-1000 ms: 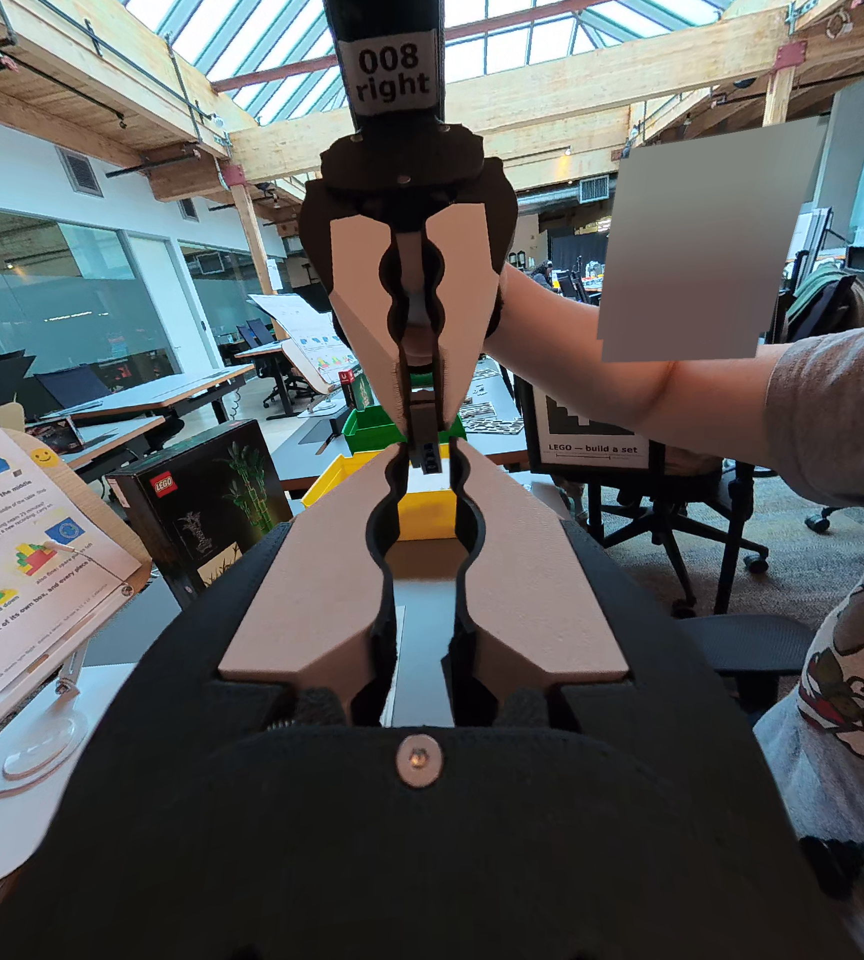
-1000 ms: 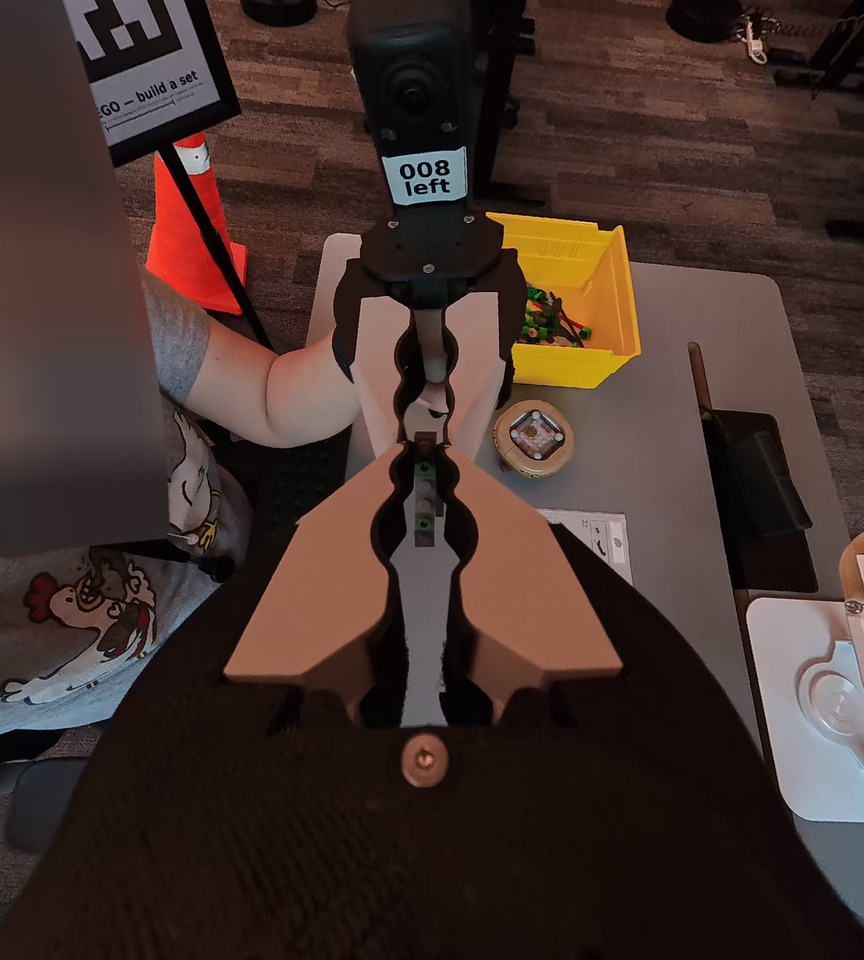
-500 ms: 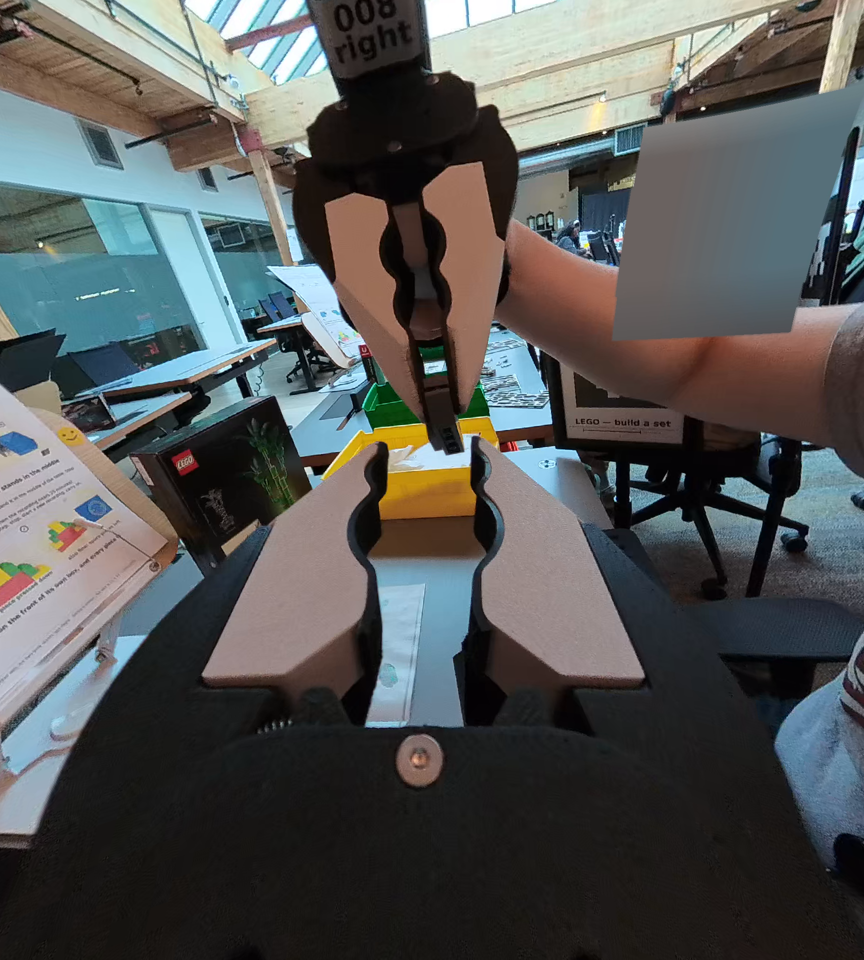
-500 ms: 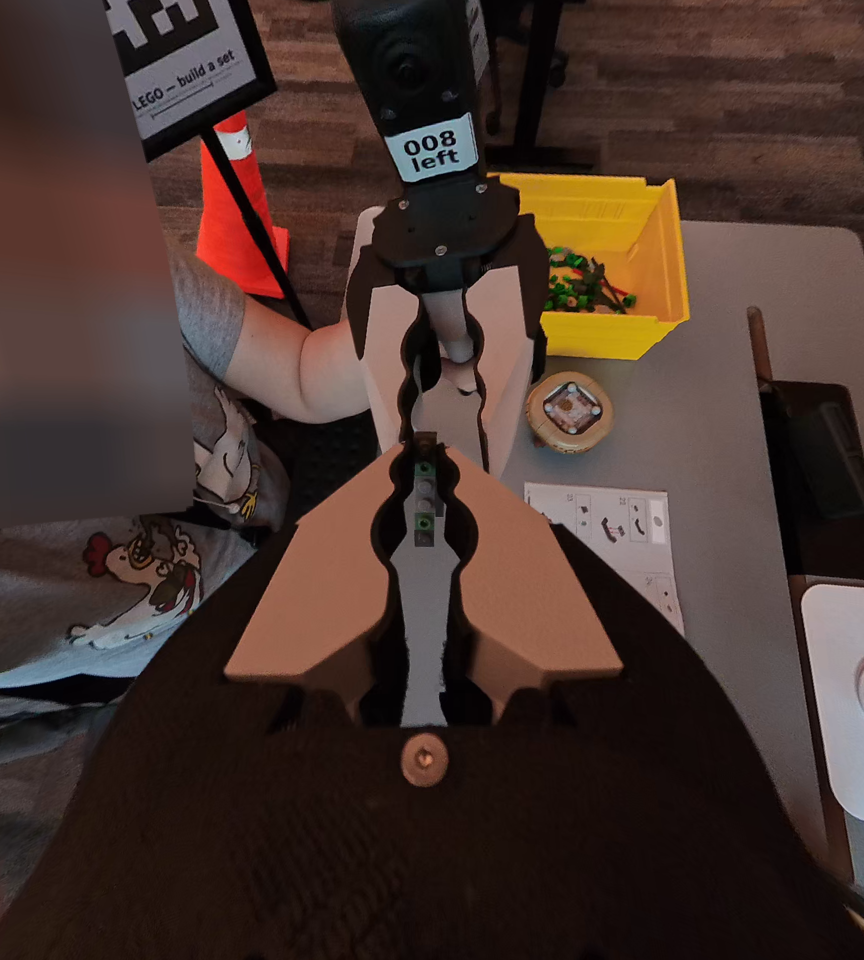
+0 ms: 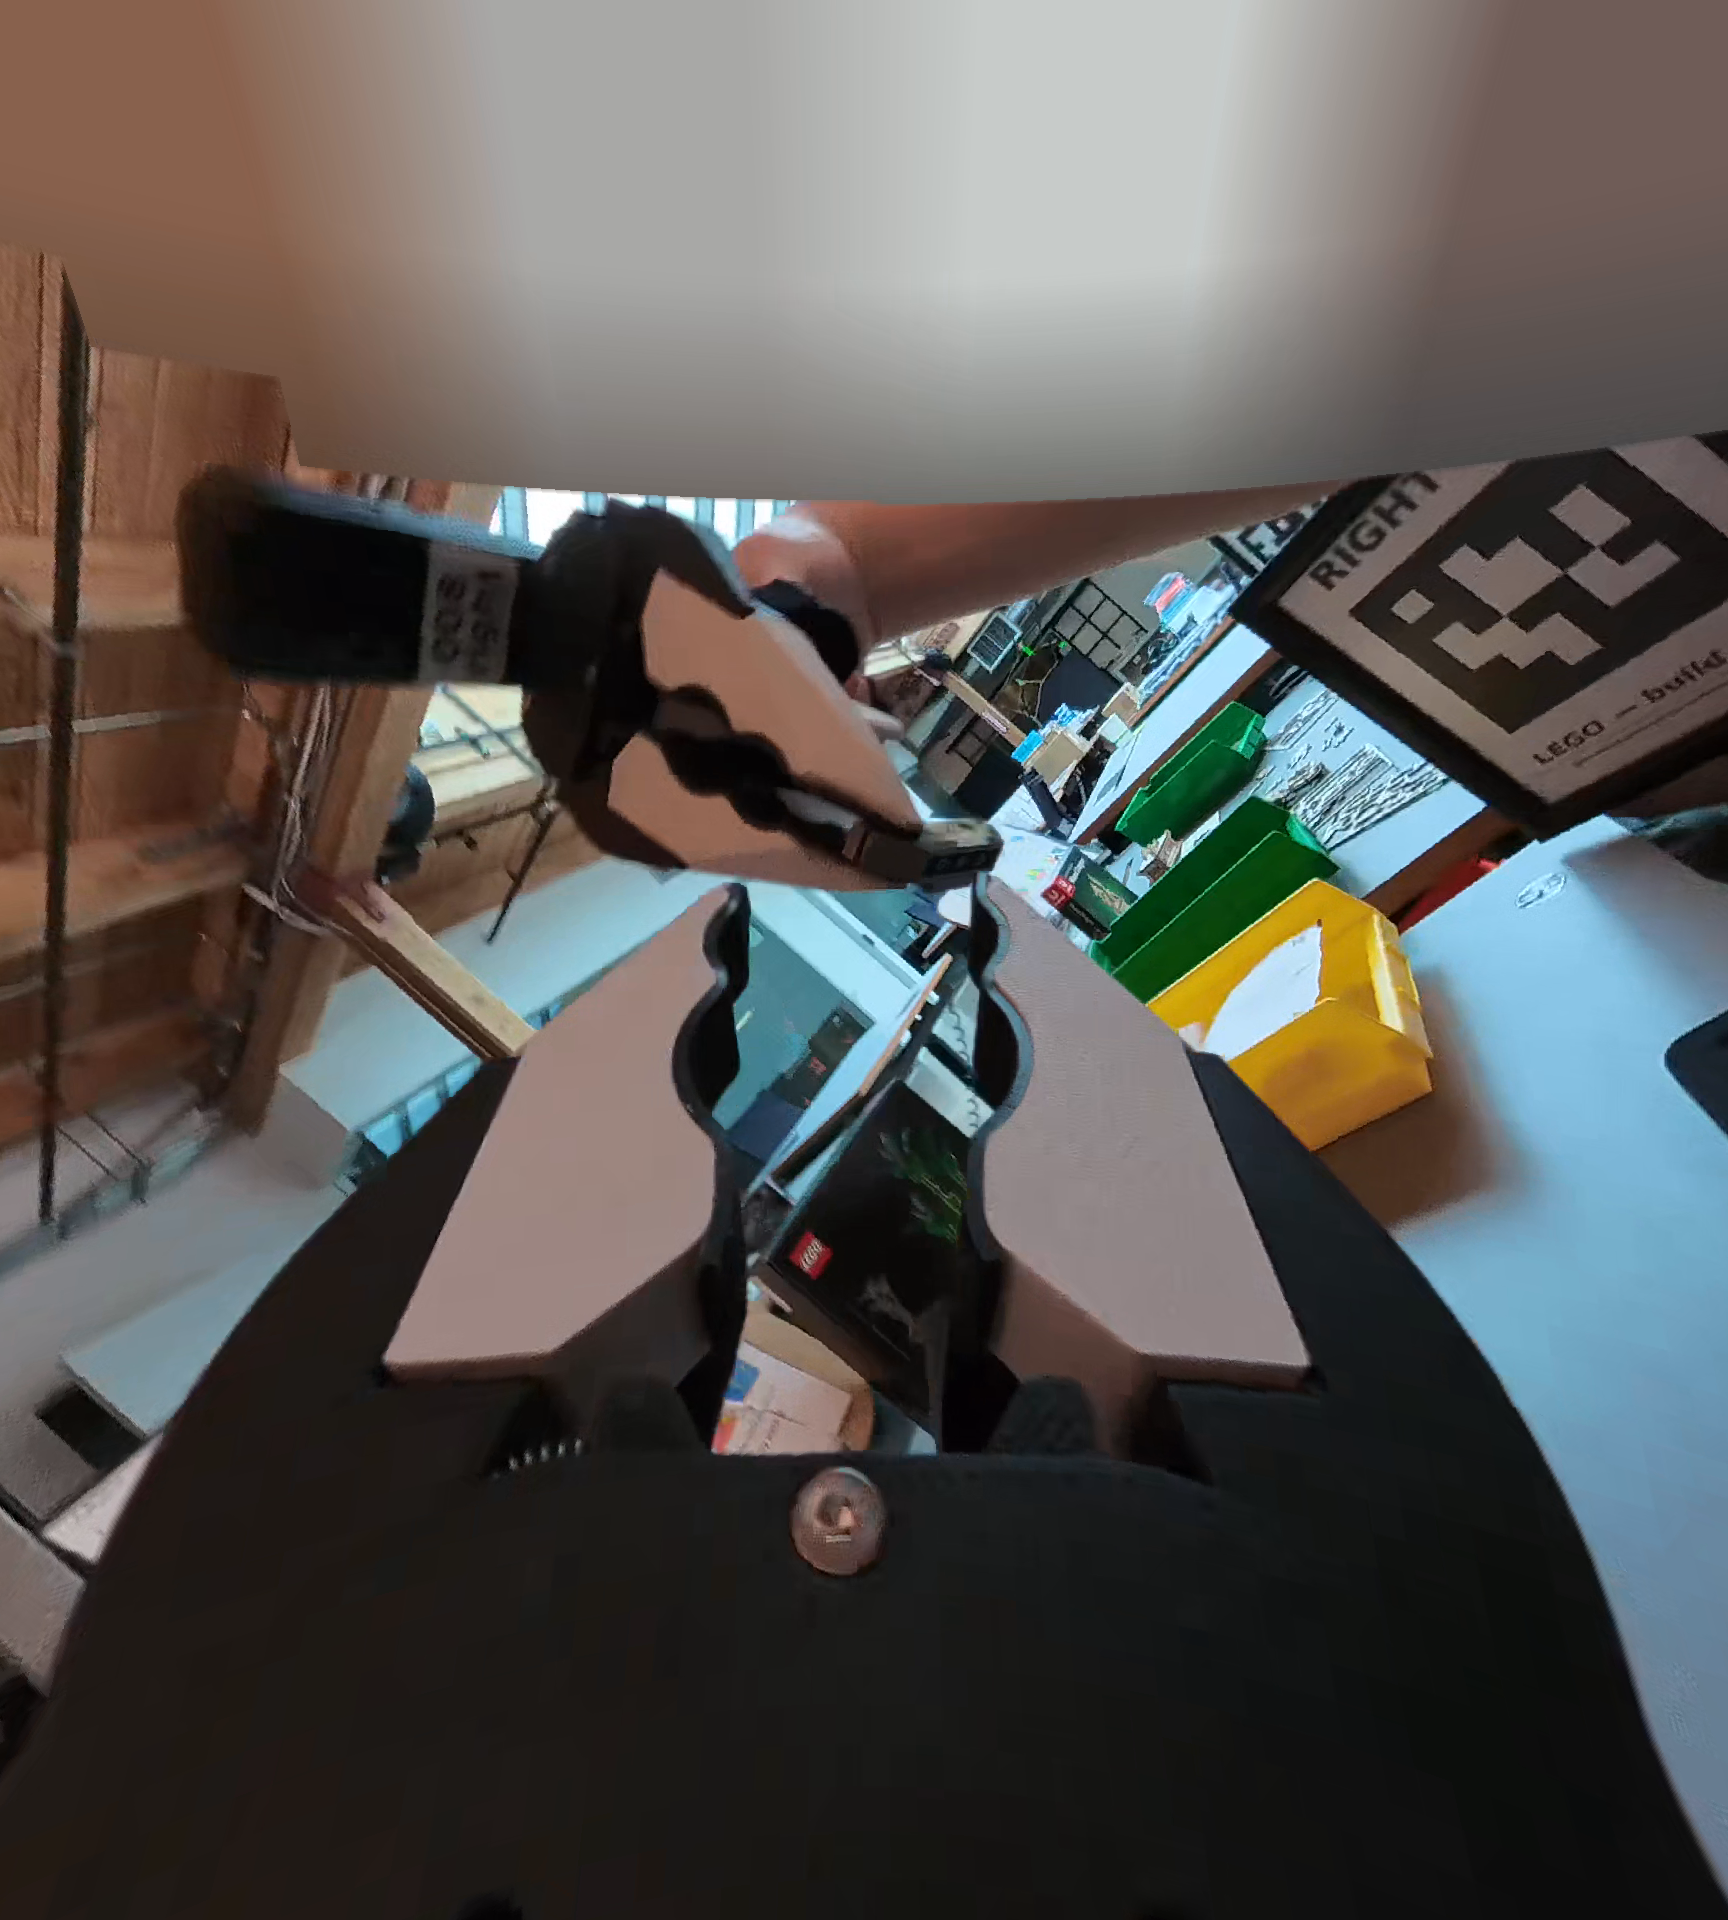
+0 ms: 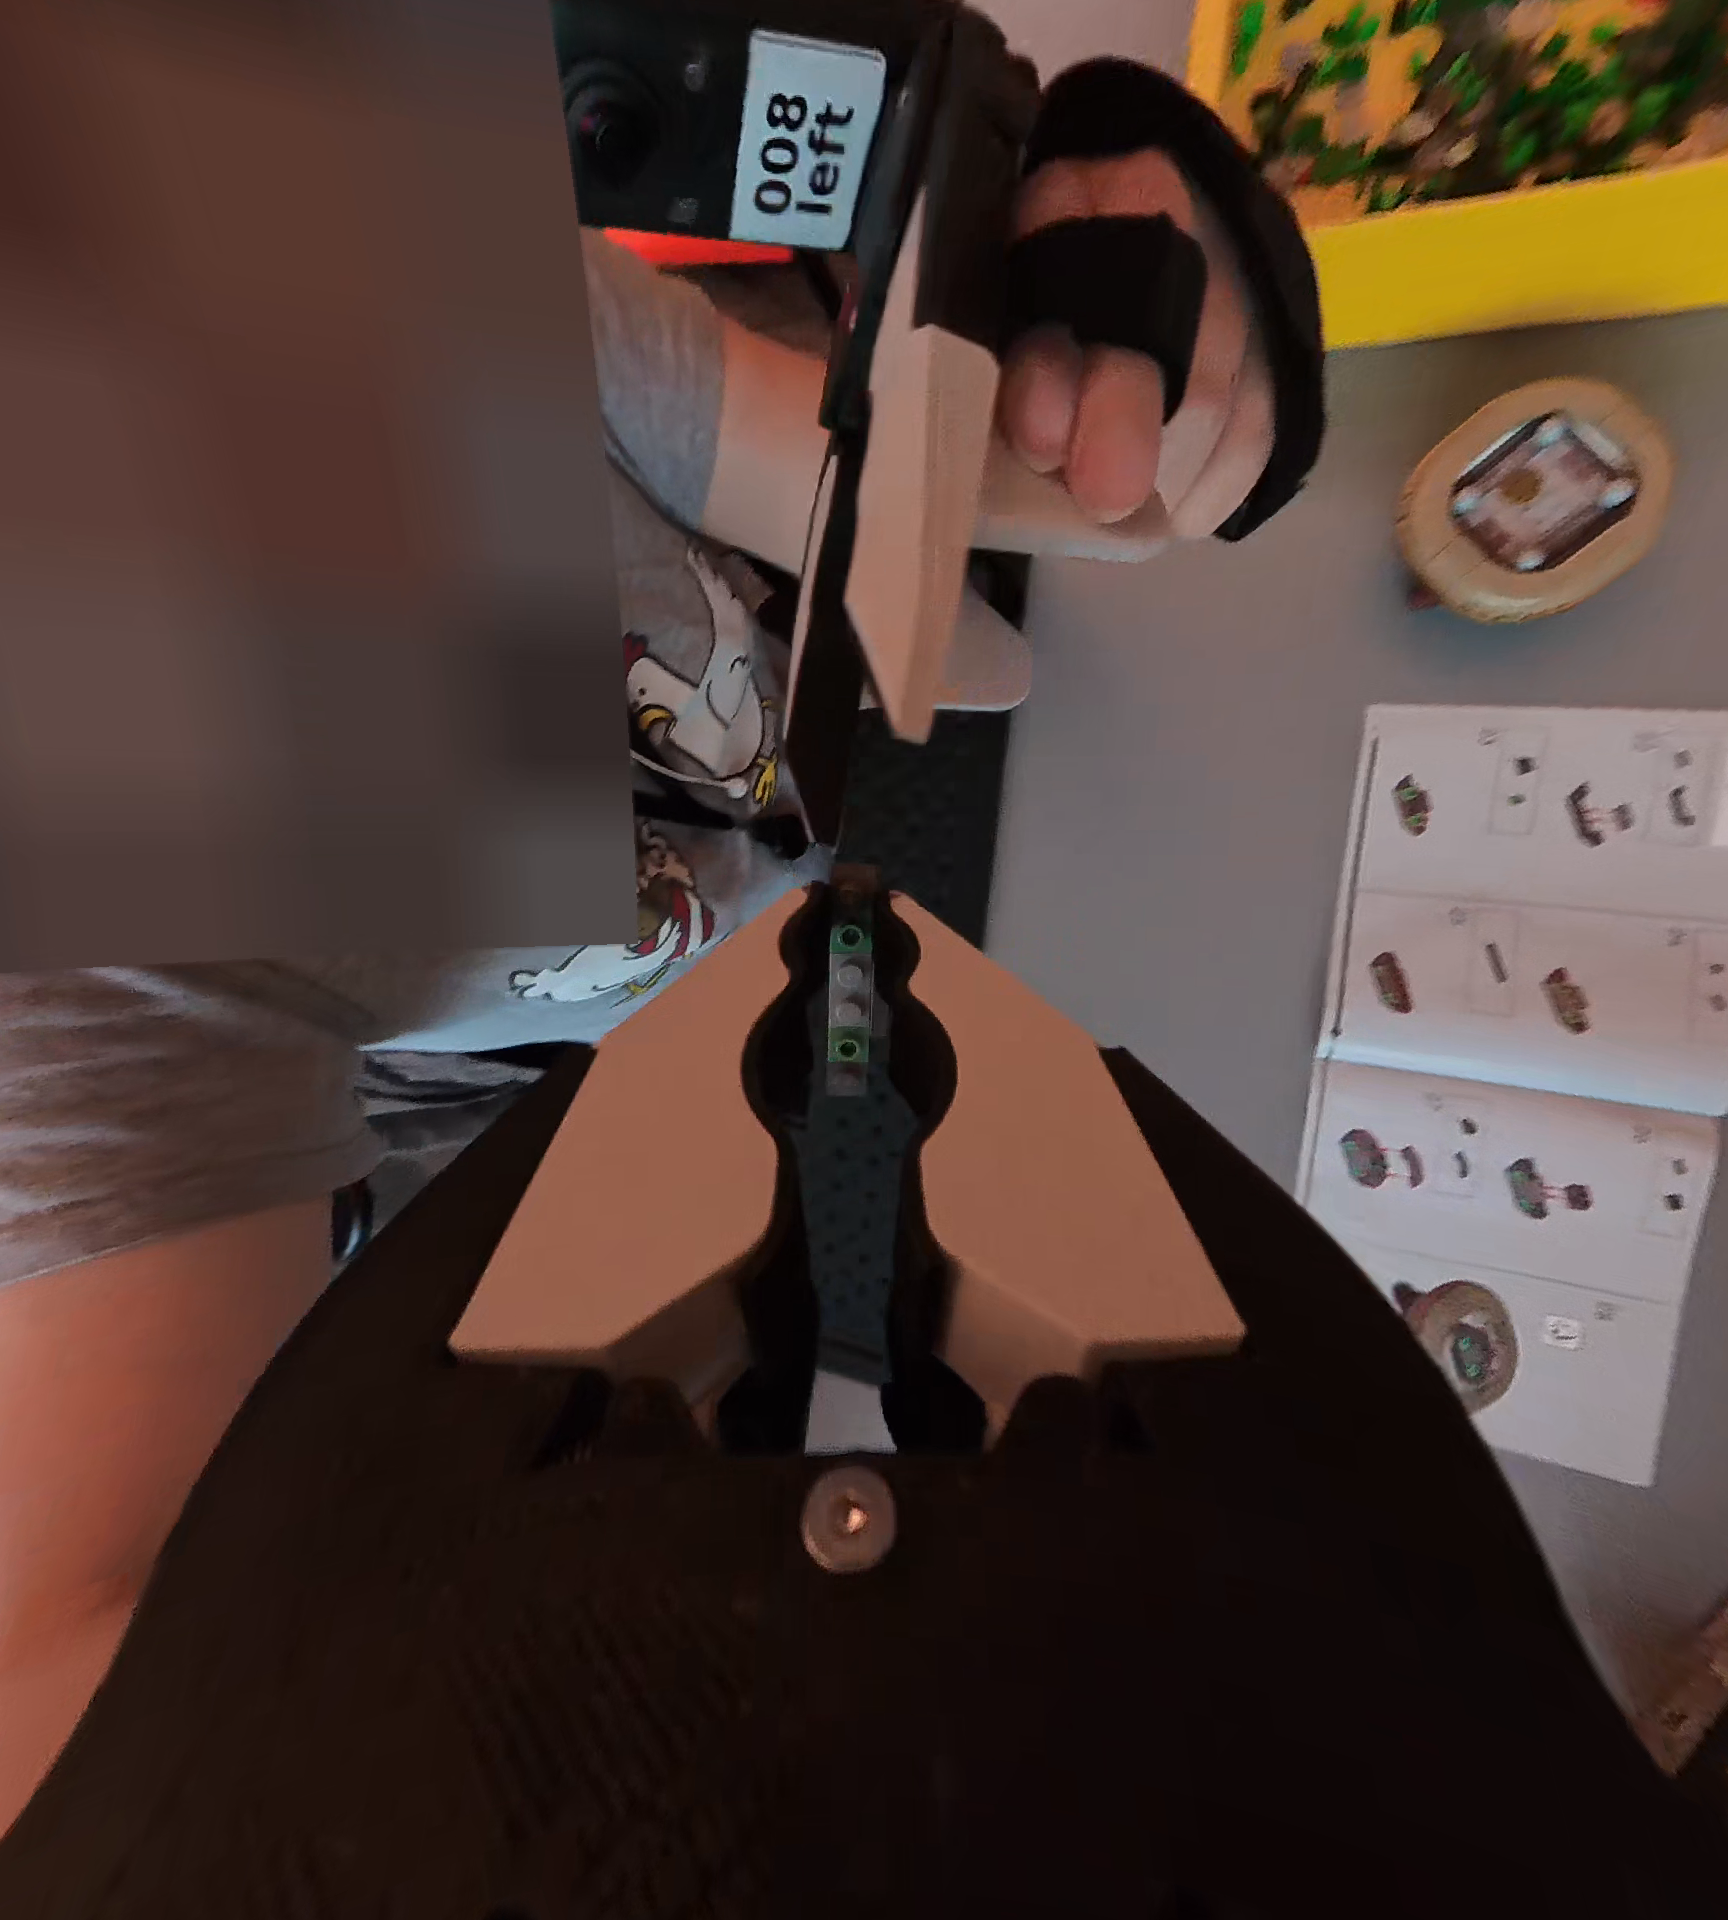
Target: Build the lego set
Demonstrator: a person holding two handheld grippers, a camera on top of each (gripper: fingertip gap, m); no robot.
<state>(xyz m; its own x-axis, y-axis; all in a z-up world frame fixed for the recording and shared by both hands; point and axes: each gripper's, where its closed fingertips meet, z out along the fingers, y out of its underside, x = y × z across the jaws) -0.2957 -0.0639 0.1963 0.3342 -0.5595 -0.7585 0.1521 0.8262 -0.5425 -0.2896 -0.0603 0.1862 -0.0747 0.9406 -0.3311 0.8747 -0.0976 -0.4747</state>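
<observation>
The tongs (image 6: 852, 904) have tan fingers (image 6: 652, 1164) on black bodies. The narrow piece (image 6: 849, 1003) between them is dark, with two green and two grey studs. The bin (image 5: 1307, 1023) is yellow, beside green bins (image 5: 1224, 862). The worktop (image 6: 1172, 831) is grey; the instruction sheet (image 6: 1525, 1081) is white with small brown pictures. A round tan piece (image 6: 1530, 499) has a brown centre.

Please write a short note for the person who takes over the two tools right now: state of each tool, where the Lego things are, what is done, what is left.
Right tool: shut on a small dark Lego piece with green and grey studs, held in the air.
Left tool: open, holding nothing, tips close to the piece.
Yellow bin of loose parts, round tan base and open instruction booklet are on the grey table.
Done: one small sub-part is assembled and gripped.
Left: probably the rest of the build; the base looks unfinished. Check the booklet for the next step.
</observation>
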